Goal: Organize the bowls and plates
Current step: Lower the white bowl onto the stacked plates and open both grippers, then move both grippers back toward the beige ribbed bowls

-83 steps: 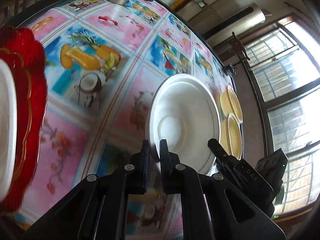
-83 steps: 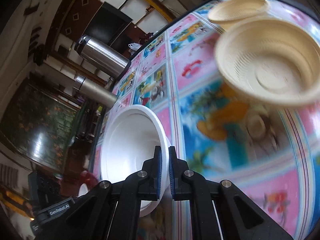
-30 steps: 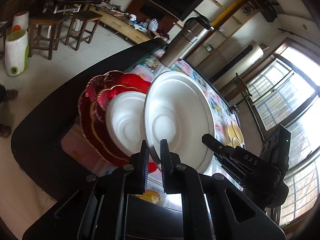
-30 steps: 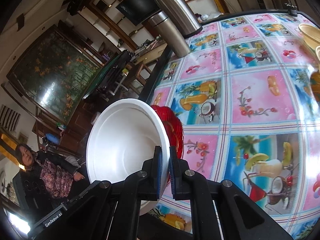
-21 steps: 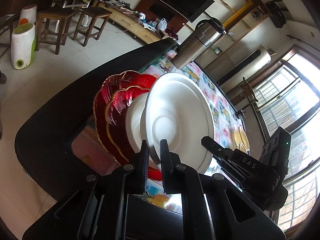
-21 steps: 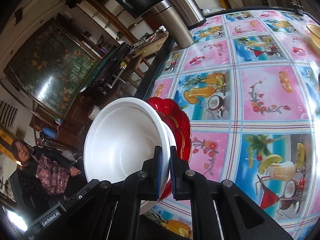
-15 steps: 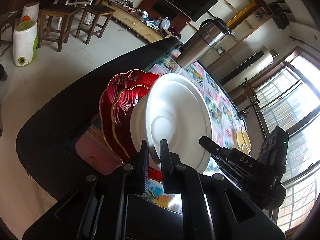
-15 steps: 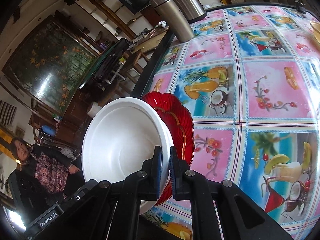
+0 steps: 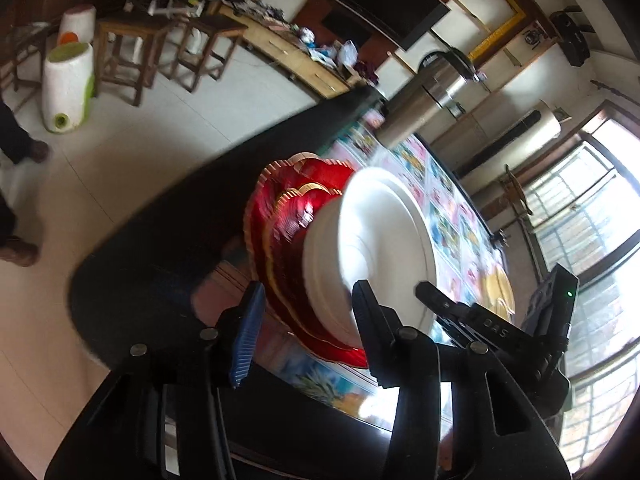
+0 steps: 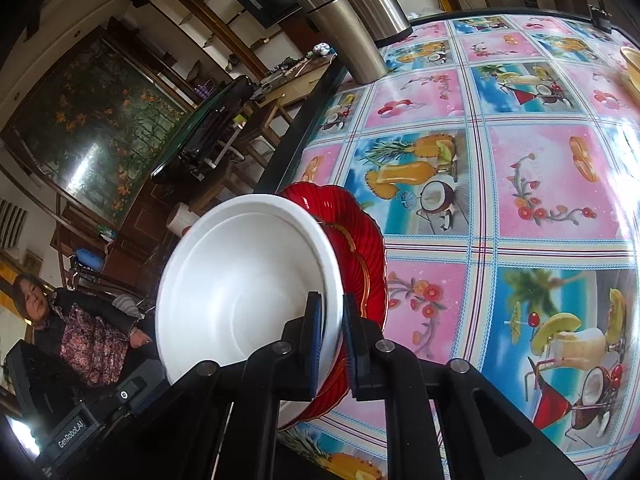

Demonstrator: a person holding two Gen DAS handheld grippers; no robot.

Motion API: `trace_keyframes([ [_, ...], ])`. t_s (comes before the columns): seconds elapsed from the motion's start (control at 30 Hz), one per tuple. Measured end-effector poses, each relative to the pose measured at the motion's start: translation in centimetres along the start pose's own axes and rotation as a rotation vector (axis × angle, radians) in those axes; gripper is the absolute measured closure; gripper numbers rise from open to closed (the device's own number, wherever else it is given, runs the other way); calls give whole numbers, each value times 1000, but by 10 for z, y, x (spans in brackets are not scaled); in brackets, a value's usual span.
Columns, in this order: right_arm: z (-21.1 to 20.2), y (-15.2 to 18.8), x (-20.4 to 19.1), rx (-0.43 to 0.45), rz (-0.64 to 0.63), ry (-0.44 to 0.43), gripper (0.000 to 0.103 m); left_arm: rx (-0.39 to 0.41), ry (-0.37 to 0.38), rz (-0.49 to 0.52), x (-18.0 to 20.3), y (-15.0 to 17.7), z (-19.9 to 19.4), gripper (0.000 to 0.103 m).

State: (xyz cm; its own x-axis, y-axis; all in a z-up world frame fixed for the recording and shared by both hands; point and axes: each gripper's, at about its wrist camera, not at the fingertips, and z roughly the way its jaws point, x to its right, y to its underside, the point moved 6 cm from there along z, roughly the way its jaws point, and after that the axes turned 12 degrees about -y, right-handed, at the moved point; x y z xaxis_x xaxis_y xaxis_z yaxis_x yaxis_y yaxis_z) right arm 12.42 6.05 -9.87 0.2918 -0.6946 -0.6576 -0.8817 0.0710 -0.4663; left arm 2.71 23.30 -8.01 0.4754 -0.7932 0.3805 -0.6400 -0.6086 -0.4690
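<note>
Motion blur smears the red plates (image 9: pixel 280 236) and the white bowl (image 9: pixel 384 240) at the centre of the left wrist view. In the right wrist view the bowl hides most of the red stack; yellow bowls (image 10: pixel 632 64) are cut off at the right edge. At the lower left, a seated person (image 10: pixel 76 332) is partly cut off.

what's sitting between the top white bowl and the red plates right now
A second white bowl is nested under the top white bowl, resting on the red plates. The left wrist view shows it, slightly blurred.
</note>
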Motion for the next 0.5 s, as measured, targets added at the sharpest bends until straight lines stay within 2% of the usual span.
trace_keyframes([
  [0.17,-12,-5,-4,33,16,-67,85,87,-50,-4,-11,-10,-21,59],
  [0.3,-40,-16,2,112,33,-128,69,130,-46,25,-2,-10,-35,59],
  [0.5,-90,-32,46,223,96,-88,68,143,-6,143,40,4,-44,59],
])
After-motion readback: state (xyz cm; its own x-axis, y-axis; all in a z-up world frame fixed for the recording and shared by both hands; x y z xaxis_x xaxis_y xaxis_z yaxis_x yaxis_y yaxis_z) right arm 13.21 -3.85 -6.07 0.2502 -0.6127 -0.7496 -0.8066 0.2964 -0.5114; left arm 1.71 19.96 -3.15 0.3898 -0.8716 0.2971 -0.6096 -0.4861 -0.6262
